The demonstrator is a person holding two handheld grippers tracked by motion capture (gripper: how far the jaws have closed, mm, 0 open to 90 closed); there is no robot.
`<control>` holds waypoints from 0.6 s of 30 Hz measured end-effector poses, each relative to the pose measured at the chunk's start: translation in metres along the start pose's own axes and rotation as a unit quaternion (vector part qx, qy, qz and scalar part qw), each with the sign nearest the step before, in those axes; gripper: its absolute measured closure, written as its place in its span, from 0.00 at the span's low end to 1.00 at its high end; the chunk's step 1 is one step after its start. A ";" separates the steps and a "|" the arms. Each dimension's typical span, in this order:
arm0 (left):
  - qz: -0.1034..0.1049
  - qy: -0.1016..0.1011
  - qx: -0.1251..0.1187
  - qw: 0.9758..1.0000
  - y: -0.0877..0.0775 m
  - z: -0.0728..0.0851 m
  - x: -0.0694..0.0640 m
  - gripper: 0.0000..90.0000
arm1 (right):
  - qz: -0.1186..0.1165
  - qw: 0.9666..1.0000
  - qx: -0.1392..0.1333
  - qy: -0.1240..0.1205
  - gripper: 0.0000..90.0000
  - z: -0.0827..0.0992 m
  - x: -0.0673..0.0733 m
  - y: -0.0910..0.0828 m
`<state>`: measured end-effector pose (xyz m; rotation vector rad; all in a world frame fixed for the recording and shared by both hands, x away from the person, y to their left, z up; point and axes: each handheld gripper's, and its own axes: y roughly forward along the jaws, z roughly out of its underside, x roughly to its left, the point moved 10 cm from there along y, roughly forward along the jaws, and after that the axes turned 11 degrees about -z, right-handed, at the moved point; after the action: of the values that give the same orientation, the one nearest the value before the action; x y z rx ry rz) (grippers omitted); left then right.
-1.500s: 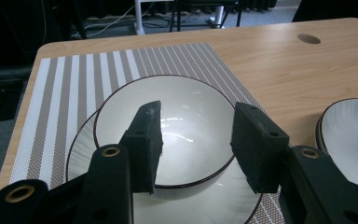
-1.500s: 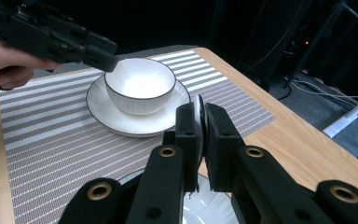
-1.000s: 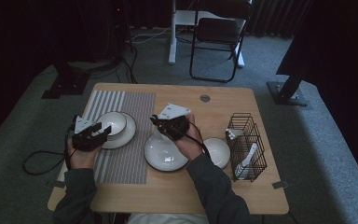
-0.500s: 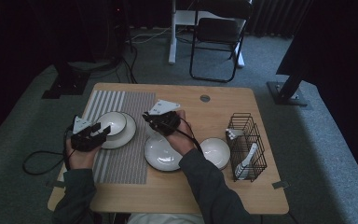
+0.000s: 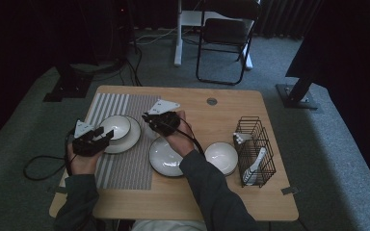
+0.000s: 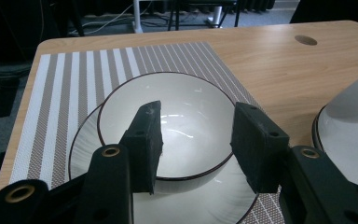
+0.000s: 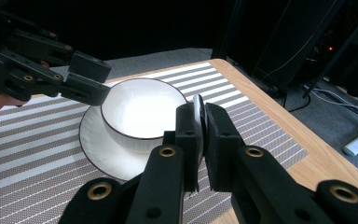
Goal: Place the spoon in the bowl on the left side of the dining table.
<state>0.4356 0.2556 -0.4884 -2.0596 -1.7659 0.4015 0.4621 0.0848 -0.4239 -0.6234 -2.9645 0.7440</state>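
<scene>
Wooden table [image 5: 231,192] carries a striped mat [image 6: 74,74], where a white bowl [image 6: 186,126] sits in a plate [image 7: 107,158]. Clamped in the right gripper [image 7: 199,126] just beside the bowl is a thin white spoon [image 7: 198,109]. Left gripper [image 6: 196,140] hovers at the bowl's near rim, jaws apart.

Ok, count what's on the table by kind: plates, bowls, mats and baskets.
Plates: 2, the mat plate and the middle plate
Bowls: 2, the mat bowl and the right bowl
Mats: 1, the striped placemat
Baskets: 1, the wire basket
Total: 6
</scene>
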 end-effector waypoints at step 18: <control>0.001 0.001 0.003 1.000 -0.001 0.001 0.000 0.60 | -0.014 1.000 -0.005 -0.003 0.94 -0.010 -0.001 0.022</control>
<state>0.4347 0.2558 -0.4888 -2.0567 -1.7612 0.4050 0.4722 0.1064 -0.4253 -0.5808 -2.9788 0.7300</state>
